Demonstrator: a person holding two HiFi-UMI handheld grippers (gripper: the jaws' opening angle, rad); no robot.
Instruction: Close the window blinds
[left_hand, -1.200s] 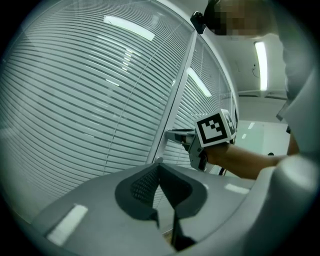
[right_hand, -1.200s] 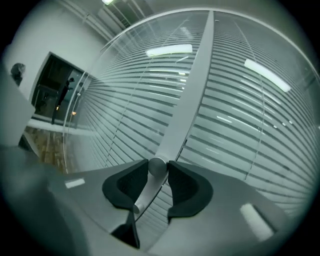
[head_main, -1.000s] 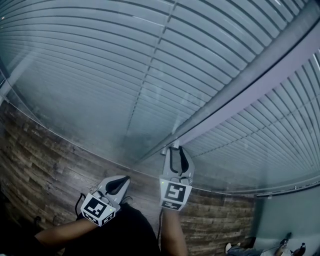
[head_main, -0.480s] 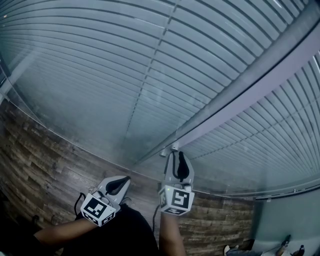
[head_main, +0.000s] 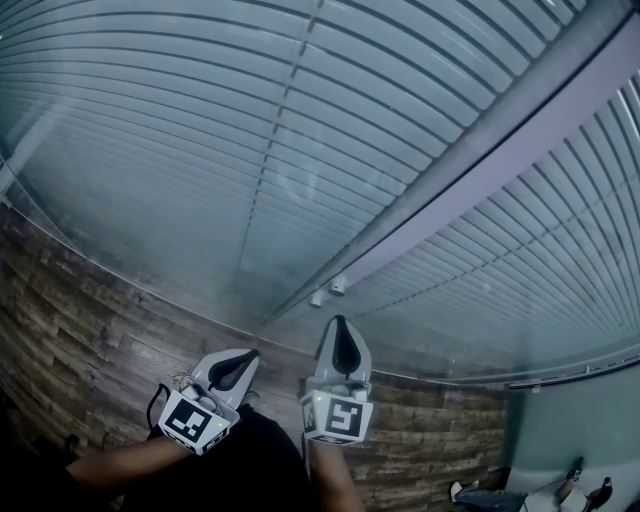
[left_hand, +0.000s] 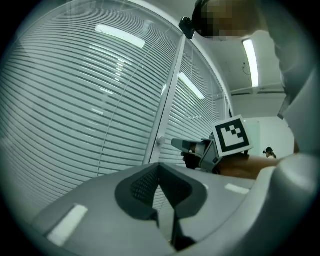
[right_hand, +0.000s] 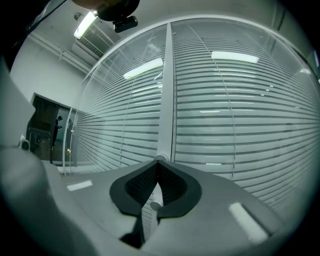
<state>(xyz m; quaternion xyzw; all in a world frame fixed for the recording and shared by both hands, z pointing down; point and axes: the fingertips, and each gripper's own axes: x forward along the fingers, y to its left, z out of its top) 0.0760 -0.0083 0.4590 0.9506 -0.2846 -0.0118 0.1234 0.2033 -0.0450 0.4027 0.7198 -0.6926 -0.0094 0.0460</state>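
Slatted window blinds (head_main: 200, 130) hang behind glass on both sides of a grey upright post (head_main: 480, 160). Two small white knobs (head_main: 338, 286) stick out at the post's lower part. My right gripper (head_main: 339, 322) points at them from just below, apart from them; its jaws have just been closing and stand shut with nothing between them. The right gripper view shows its tips (right_hand: 157, 163) meeting below one knob (right_hand: 160, 158). My left gripper (head_main: 250, 355) hangs lower left, shut and empty (left_hand: 159, 165); its view shows the right gripper (left_hand: 184, 145) near a knob (left_hand: 160, 141).
Wood-pattern floor (head_main: 80, 320) runs along the foot of the glass. A pale green wall (head_main: 570, 420) stands at the lower right. The person's forearms and dark clothing (head_main: 240, 460) fill the bottom middle. A dark doorway (right_hand: 45, 130) lies far left in the right gripper view.
The right gripper was open around the knob on the post; it has drawn back down and away from it and its jaws have shut. The left gripper has stayed put.
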